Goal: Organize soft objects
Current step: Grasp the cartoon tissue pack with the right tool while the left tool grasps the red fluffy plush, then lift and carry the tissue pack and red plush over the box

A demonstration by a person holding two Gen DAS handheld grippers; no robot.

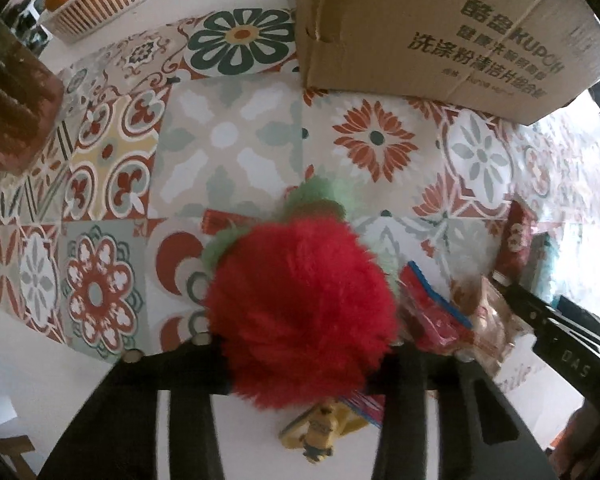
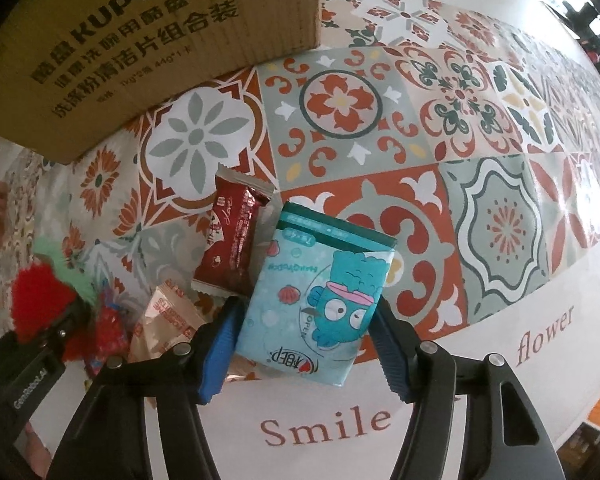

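Nothing looks sorted yet: left gripper [image 1: 300, 364] clenches the fluffy red plush strawberry [image 1: 300, 304]; right gripper [image 2: 300, 344] grasps the blue cartoon tissue pack [image 2: 320, 292]; wrapped snacks [image 2: 236, 236] remain on the table [image 2: 460, 380].

left hand-held gripper [image 1: 300, 360]: black arms, pale screws | right hand-held gripper [image 2: 300, 344]: black arms, blue ribbed pads, silver screws

red plush toy [image 1: 300, 308] fluffy; tissue pack [image 2: 320, 292] glossy plastic film; cardboard box [image 2: 140, 40] matt, corrugated; tablecloth [image 2: 480, 340] smooth, slight sheen.
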